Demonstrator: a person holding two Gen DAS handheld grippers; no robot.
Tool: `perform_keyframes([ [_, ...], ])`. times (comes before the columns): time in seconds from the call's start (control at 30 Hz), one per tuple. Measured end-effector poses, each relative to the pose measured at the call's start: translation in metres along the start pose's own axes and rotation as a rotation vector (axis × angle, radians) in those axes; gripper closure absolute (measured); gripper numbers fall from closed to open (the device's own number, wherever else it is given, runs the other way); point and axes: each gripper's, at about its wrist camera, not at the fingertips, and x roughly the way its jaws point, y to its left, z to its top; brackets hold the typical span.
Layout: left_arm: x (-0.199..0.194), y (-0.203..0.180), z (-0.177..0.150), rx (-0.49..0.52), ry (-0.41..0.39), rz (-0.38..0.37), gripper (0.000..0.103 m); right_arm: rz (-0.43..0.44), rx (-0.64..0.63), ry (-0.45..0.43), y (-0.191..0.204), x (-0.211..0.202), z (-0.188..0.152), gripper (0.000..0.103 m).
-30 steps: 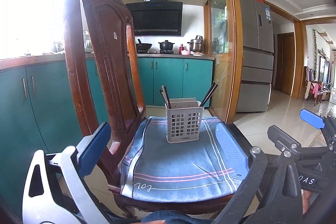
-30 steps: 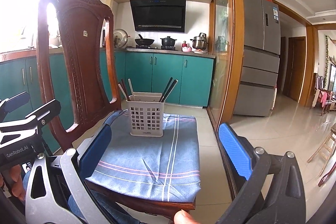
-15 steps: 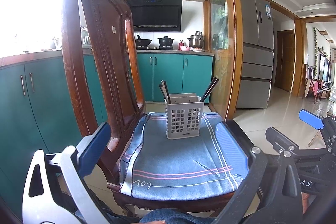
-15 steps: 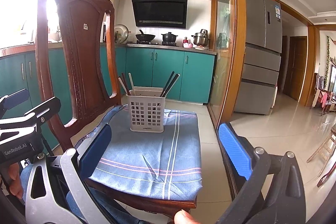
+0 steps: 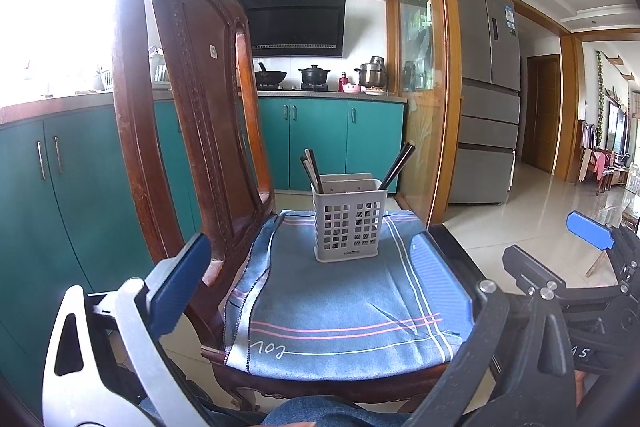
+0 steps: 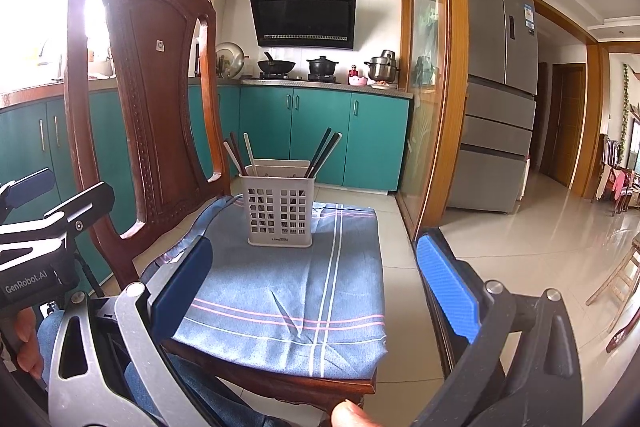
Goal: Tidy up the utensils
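Observation:
A grey slotted utensil holder (image 5: 349, 222) stands upright on a blue striped cloth (image 5: 340, 299) on a wooden chair seat; it also shows in the right wrist view (image 6: 281, 211). Dark and pale chopsticks (image 5: 313, 171) stick out at its left end and dark ones (image 5: 397, 166) at its right end. My left gripper (image 5: 316, 279) is open and empty, in front of the holder above the cloth's near part. My right gripper (image 6: 316, 283) is open and empty, also short of the holder (image 6: 281, 211). Each gripper shows at the edge of the other's view.
The tall carved chair back (image 5: 188, 99) rises left of the holder. Teal kitchen cabinets (image 5: 320, 143) with pots on the stove stand behind. A wood-framed glass partition (image 5: 424, 87) and a grey fridge (image 5: 486, 99) are on the right, with shiny tiled floor (image 6: 540, 227).
Both grippers have moved slightly nearer the chair and holder and dipped a little. Both stay open and empty. The holder has not moved.

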Motion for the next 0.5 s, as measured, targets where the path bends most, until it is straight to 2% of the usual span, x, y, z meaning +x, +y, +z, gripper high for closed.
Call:
perform_keyframes([
  [0.5, 0.0049, 0.001, -0.0025, -0.005, 0.014, -0.003, 0.004, 0.006, -0.001, 0.019, 0.0011, 0.0075, -0.0054, 0.003],
])
